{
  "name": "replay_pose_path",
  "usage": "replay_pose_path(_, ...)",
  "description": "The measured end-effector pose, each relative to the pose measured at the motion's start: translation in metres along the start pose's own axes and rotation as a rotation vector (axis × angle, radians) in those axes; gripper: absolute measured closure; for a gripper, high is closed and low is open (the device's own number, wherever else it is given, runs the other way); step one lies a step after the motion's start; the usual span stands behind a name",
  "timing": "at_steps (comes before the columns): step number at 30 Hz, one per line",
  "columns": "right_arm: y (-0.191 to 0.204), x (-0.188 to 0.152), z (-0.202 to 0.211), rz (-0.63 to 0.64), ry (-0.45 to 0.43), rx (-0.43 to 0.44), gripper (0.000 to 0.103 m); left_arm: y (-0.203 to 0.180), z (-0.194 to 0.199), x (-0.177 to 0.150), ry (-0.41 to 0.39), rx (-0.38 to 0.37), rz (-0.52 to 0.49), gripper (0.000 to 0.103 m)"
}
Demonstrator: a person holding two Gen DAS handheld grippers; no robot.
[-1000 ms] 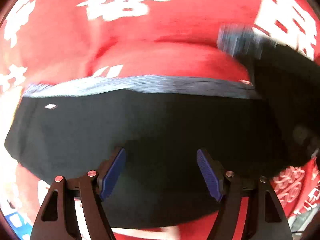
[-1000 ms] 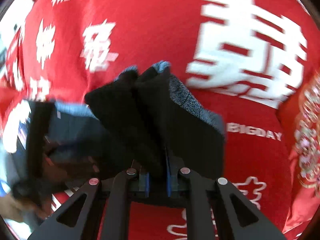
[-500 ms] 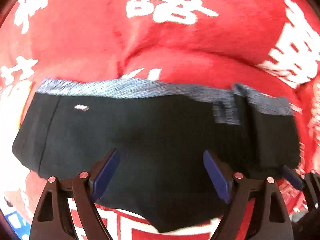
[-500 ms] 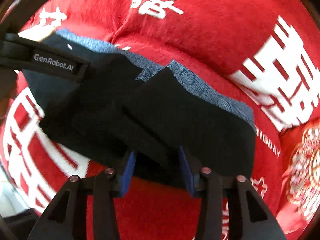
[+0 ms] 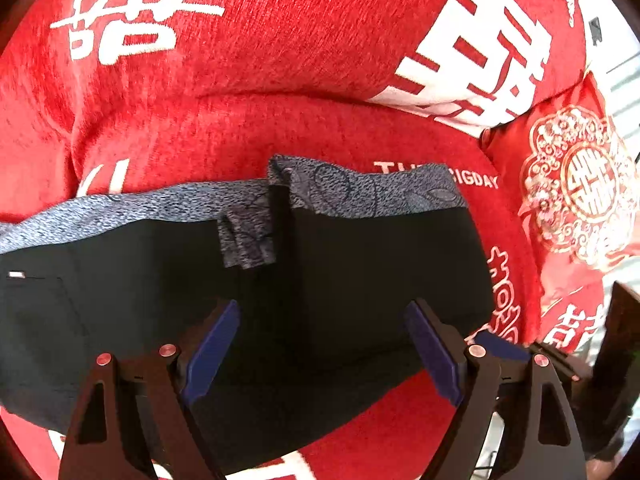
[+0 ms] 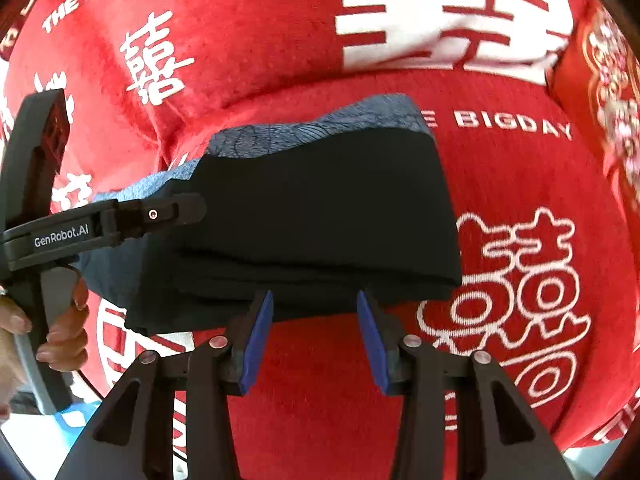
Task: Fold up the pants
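- Red blanket (image 5: 304, 48) with white characters covers the surface.
- Black pants (image 5: 360, 272) with grey waistband lie partly folded on blanket, right part doubled over.
- Left hand-held gripper (image 5: 320, 344) open above pants, gripping nothing.
- Right hand-held gripper (image 6: 314, 328) open at pants' near edge, released.

A plush red cover (image 5: 304, 60) printed with white characters and "THE BIGDAY" drapes the cushioned seat. A red embroidered cushion (image 5: 576, 184) leans at right. Bright daylight.

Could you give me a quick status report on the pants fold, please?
Both grippers, left and right, open, empty. Black pants lie on red cover, one side folded over. Nothing in the way.
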State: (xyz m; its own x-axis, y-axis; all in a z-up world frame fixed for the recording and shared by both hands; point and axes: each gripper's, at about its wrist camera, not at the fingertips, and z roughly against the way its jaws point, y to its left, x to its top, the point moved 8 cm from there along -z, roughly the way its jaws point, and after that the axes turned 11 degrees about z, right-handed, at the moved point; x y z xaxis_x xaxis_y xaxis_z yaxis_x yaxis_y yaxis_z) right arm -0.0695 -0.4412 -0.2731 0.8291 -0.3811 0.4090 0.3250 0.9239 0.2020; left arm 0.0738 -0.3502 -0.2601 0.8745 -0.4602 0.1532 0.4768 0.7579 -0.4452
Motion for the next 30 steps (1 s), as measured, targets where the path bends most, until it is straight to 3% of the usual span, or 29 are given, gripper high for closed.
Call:
replay_pose_path(7, -0.008, -0.004, -0.005, -0.047, 0.004, 0.034, 0.055, -0.008, -0.008, -0.007, 0.055, -0.001, -0.042, 0.017)
replay_pose_path(8, -0.009, -0.004, -0.005, -0.046, 0.004, 0.034, 0.055, -0.010, -0.009, -0.008, 0.057, 0.000, -0.046, 0.021)
replay_pose_path(9, -0.010, -0.004, -0.005, -0.045, 0.003, 0.033, 0.055, -0.012, -0.012, -0.008, 0.065, 0.000, -0.051, 0.034)
replay_pose_path(11, -0.012, -0.004, -0.005, -0.044, 0.003, 0.033, 0.056, -0.013, -0.017, -0.010, 0.083, 0.009, -0.054, 0.040)
replay_pose_path(12, -0.013, -0.003, -0.005, -0.045, 0.004, 0.033, 0.056, -0.013, -0.019, -0.011, 0.084, 0.026, -0.062, 0.051)
replay_pose_path(13, -0.014, -0.004, -0.005, -0.050, 0.004, 0.035, 0.056, -0.012, -0.021, -0.011, 0.089, 0.044, -0.075, 0.075)
replay_pose_path(15, -0.016, -0.004, -0.006, -0.064, 0.006, 0.042, 0.062, -0.011, -0.023, -0.013, 0.115, 0.030, -0.066, 0.094)
replay_pose_path(16, -0.017, -0.004, -0.006, -0.070, 0.009, 0.046, 0.064, -0.013, -0.020, -0.014, 0.119, -0.004, -0.056, 0.098)
replay_pose_path(18, -0.019, -0.003, -0.005, -0.086, 0.012, 0.059, 0.067, -0.022, -0.003, -0.013, 0.083, -0.042, -0.079, 0.098)
replay_pose_path(22, -0.019, 0.000, 0.006, -0.083, -0.002, 0.064, 0.067, -0.025, 0.018, -0.022, 0.055, -0.026, -0.133, 0.098)
replay_pose_path(26, -0.020, 0.001, 0.007, -0.077, 0.004, 0.068, 0.067, -0.004, 0.000, -0.039, 0.111, 0.012, -0.094, 0.098)
replay_pose_path(30, -0.023, 0.007, 0.006, -0.055, 0.002, 0.056, 0.067, 0.001, -0.007, -0.049, 0.096, 0.011, -0.081, 0.098)
